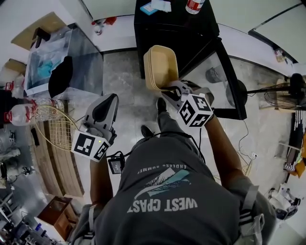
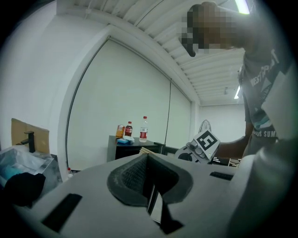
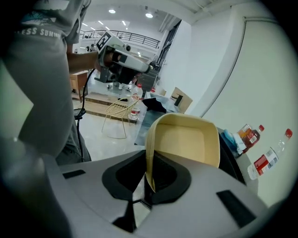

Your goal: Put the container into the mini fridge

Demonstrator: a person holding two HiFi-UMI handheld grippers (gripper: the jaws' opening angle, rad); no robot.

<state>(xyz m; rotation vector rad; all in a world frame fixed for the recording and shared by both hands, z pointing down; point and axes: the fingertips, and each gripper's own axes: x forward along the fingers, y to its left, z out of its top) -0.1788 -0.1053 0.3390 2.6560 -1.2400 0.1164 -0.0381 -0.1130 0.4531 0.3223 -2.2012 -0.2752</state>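
Note:
A beige rectangular container (image 1: pixel 161 64) (image 3: pixel 186 139) hangs tilted on edge, with my right gripper (image 1: pixel 173 88) (image 3: pixel 148 179) shut on its rim. It is just in front of the black mini fridge (image 1: pixel 167 31) (image 2: pixel 132 149), whose glass door (image 1: pixel 224 76) stands open to the right. My left gripper (image 1: pixel 107 106) (image 2: pixel 146 179) is lower left of the container, over the floor, its jaws together with nothing between them. In the left gripper view the right gripper's marker cube (image 2: pixel 206 141) shows beside the fridge.
Bottles (image 1: pixel 193 5) and a blue cloth (image 1: pixel 149 8) sit on top of the fridge. A clear plastic box (image 1: pixel 62 57) with a black cloth stands at left, with a wire basket (image 1: pixel 57 127) and bottles (image 1: pixel 28 112) near it. A fan (image 1: pixel 282 93) is at right.

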